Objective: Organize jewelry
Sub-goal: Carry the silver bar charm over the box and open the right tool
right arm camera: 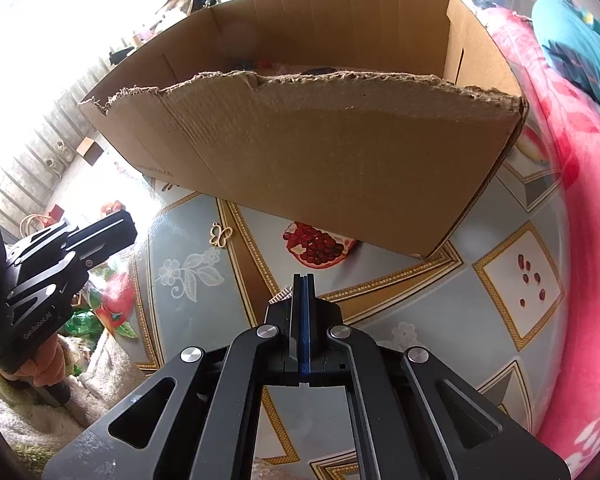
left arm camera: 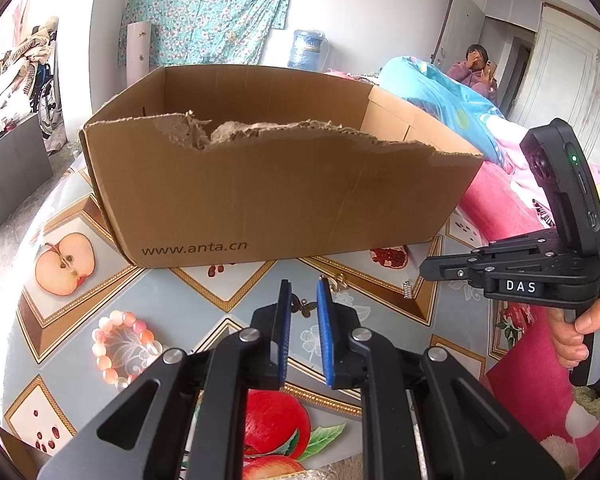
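Note:
A torn brown cardboard box (left arm camera: 260, 196) stands on the fruit-patterned tablecloth (left arm camera: 204, 300); it also shows in the right wrist view (right arm camera: 320, 152). A pink bead bracelet (left arm camera: 120, 346) lies left of my left gripper (left arm camera: 304, 292), which is open and empty above a gold butterfly charm (left arm camera: 304, 307). The charm also shows in the right wrist view (right arm camera: 221, 235). A small gold piece (left arm camera: 339, 282) and a silver piece (left arm camera: 407, 289) lie near the box. My right gripper (right arm camera: 304, 280) is shut; a small silver piece (right arm camera: 281, 295) peeks out beside its tips, and whether it is gripped is unclear.
A pink blanket (right arm camera: 580, 220) lies along the table's right side. The right gripper's body (left arm camera: 540, 268) hovers at the right of the left wrist view. The left gripper's body (right arm camera: 60, 264) is at the left of the right wrist view. A person (left arm camera: 476, 70) sits far back.

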Motion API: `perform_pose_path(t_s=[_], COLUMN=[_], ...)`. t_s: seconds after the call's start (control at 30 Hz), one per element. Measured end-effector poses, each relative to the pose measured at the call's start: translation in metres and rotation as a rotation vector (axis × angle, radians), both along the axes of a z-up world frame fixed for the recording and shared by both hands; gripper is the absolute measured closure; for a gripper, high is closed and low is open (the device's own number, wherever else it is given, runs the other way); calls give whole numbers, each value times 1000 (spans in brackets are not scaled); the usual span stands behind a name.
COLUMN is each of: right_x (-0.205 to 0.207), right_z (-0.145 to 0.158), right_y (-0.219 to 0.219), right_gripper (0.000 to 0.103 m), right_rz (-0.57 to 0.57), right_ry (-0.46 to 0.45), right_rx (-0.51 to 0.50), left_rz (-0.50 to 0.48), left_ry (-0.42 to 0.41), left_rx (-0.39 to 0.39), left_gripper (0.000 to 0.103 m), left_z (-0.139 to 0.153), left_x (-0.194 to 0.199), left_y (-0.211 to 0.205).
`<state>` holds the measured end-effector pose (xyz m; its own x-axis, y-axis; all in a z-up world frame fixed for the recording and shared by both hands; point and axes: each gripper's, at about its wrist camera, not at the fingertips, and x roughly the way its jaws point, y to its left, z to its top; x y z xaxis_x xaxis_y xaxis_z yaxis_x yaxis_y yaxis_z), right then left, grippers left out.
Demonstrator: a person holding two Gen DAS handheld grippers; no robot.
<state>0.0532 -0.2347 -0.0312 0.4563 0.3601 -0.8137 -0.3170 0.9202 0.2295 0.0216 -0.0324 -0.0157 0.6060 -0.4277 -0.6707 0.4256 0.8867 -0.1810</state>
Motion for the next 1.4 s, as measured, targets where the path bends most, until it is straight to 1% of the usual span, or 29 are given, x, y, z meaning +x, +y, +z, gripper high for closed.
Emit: perform_pose_path(t_s=[0.03, 0.07, 0.13, 0.17, 0.27, 0.33, 0.37, 0.4, 0.43, 0.47, 0.5, 0.73, 1.13, 1.3, 1.4], right_x=[-1, -3, -2, -2, -3, -7, -9, -11, -12, -12, -11, -11, -5, -13, -22], right_z=[1, 4, 3, 3, -2, -2, -2, -1, -1, -1, 0, 2, 7, 25, 48], right_y=[-3, -9, -5, -3, 9, 19, 23, 24, 24, 22, 20, 3, -17, -31, -37], right_gripper=[99, 98, 83, 81, 82, 82, 83, 89, 90, 96, 99, 101, 101, 101, 101], right_rz=[-4, -7, -9, -8, -4, 3, 4, -3, -4, -7, -15, -37, -64, -79, -75], right_ry=[11, 20, 22, 20, 16, -24, -40, -54, -57, -54, -47, -34, -22, -52, -92], right_rx=[10, 12, 17, 15, -40, -108, -150, -180, -181, -174, -161, -107, -32, 5, 28], left_rz=[0, 0, 0, 1, 3, 4, 5, 5, 6, 7, 8, 8, 11, 12, 4], left_ry=[1, 2, 2, 2, 4, 5, 5, 6, 7, 8, 8, 8, 6, -5, -37], left_rx=[-1, -1, -1, -1, 0, 1, 2, 2, 2, 2, 2, 2, 2, -2, -16], left_gripper=[91, 91, 91, 91, 91, 91, 91, 91, 91, 91, 91, 91, 91, 91, 91], left_z=[0, 0, 0, 0, -1, -2, -2, -2, -2, -2, -3, -3, -2, 3, 17], left_x=[0, 0, 0, 0, 0, 0, 0, 0, 0, 1, 1, 1, 1, 0, -5], left_y=[0, 0, 0, 0, 0, 0, -1, 0, 0, 0, 0, 1, 2, 5, 9])
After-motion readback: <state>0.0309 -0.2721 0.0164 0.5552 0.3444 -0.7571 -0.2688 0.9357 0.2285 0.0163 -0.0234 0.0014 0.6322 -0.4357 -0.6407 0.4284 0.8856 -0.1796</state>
